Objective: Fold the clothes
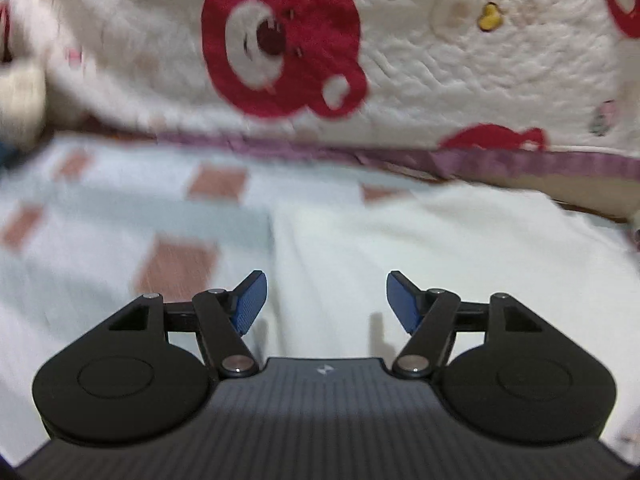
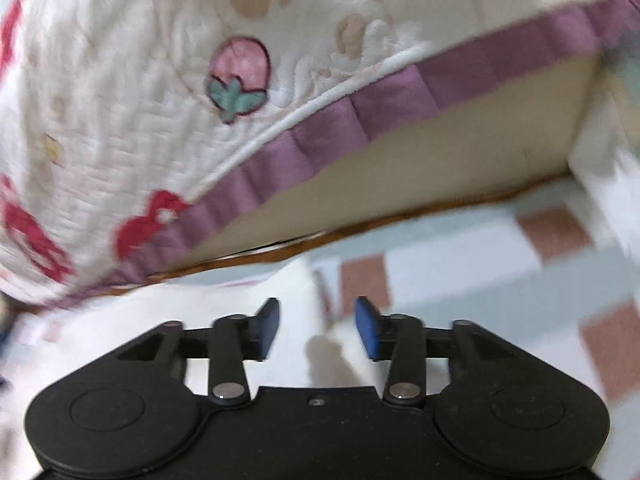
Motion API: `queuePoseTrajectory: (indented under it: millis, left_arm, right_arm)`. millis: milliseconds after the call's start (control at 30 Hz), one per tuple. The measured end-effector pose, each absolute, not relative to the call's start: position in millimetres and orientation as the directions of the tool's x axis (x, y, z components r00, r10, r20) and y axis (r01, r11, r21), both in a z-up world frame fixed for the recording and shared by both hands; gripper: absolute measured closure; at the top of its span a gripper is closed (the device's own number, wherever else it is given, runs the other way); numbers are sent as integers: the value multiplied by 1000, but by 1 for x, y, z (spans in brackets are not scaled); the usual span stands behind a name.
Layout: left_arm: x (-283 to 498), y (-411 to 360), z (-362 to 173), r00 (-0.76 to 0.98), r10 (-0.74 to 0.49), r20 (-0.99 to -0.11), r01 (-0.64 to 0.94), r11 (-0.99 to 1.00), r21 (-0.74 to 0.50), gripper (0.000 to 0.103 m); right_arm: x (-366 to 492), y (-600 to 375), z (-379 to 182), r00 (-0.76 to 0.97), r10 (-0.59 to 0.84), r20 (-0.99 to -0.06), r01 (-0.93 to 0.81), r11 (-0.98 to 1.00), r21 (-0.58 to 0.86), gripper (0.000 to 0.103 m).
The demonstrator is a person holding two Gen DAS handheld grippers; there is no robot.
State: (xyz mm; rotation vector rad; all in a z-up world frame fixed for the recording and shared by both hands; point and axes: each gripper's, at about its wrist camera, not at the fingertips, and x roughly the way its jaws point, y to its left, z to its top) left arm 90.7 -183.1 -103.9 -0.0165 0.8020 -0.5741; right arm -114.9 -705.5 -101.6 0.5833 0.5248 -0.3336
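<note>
**Both tools released over white garment on checked sheet**

Left tool [image 1: 326,300]: blue pads spread wide, nothing between them, white garment [image 1: 400,248] directly beneath, lying on the checked sheet [image 1: 120,216]. Only this view shows the red bear print [image 1: 280,40] on the quilt [image 1: 480,80].

Right tool [image 2: 316,328]: also spread, empty, above the garment's edge [image 2: 200,312]. Only this view shows the strawberry motif [image 2: 238,76] and beige side panel [image 2: 400,184] under the purple trim [image 2: 360,112].

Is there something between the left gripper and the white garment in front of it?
Nothing visible. The left gripper is open just above the white garment, with only bare cloth between its fingers. The quilt lies farther back.
</note>
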Motion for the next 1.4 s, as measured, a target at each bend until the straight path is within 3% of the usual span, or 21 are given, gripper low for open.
queuePoseTrajectory:
  millis: [200, 300, 367, 433, 500, 533, 567, 600, 633, 700, 800, 1000, 1033, 1067, 1133, 1267, 1400]
  left_arm:
    - [42, -156, -100, 441, -565, -698, 366, 823, -435, 36]
    - [17, -158, -91, 513, -498, -699, 390, 861, -327, 30]
    - [11, -155, -99, 523, -489, -699, 381, 867, -322, 29]
    - [11, -153, -115, 525, -494, -693, 363, 867, -343, 22]
    - [11, -150, -120, 514, -503, -695, 360, 862, -358, 21]
    - [10, -148, -122, 508, -508, -696, 360, 859, -364, 30]
    - [10, -147, -124, 502, -512, -697, 359, 856, -371, 44]
    - [9, -145, -126, 495, -517, -698, 359, 853, -378, 78]
    - [9, -143, -127, 489, -522, -699, 359, 851, -384, 88]
    - [4, -138, -127, 492, -523, -696, 356, 850, -387, 91]
    - [-8, -131, -121, 525, -495, -692, 342, 867, -361, 92]
    - [-22, -136, -134, 528, -408, -745, 332, 907, -260, 90]
    - [-26, -135, -132, 536, -390, -748, 333, 913, -237, 86]
    - [-29, -134, -130, 546, -372, -751, 332, 919, -214, 85]
    - [-31, -132, -131, 550, -356, -756, 323, 925, -200, 83]
    - [-35, -126, -129, 546, -342, -765, 308, 931, -196, 81]
    - [-44, -126, -124, 562, -291, -774, 322, 939, -120, 69]
  right_arm:
    - [-215, -658, -120, 833, -157, -531, 460, 729, 507, 49]
    - [-253, -647, -126, 829, -165, -533, 477, 705, 524, 48]
    - [-259, -643, -132, 824, -160, -544, 482, 703, 523, 45]
    - [-261, -639, -138, 817, -153, -556, 485, 703, 520, 43]
    - [-256, -641, -146, 829, -142, -540, 458, 726, 512, 64]
    - [-257, -639, -142, 842, -155, -517, 447, 737, 507, 89]
    - [-260, -635, -135, 855, -175, -488, 439, 747, 500, 89]
    - [-263, -631, -128, 867, -195, -458, 431, 756, 493, 90]
    - [-271, -624, -119, 883, -207, -422, 414, 768, 489, 90]
    - [-287, -609, -107, 906, -206, -371, 367, 817, 444, 91]
    - [-292, -617, -142, 821, -215, -530, 426, 848, 316, 92]
    - [-285, -596, -160, 767, -318, -557, 531, 802, 274, 85]
    - [-285, -594, -158, 752, -345, -562, 552, 796, 251, 79]
    - [-288, -594, -156, 738, -366, -567, 578, 776, 252, 67]
    - [-297, -598, -153, 717, -368, -592, 629, 708, 322, 55]
    - [-318, -596, -157, 766, -209, -608, 565, 669, 482, 51]
    - [-323, -569, -155, 794, -93, -601, 441, 769, 463, 43]
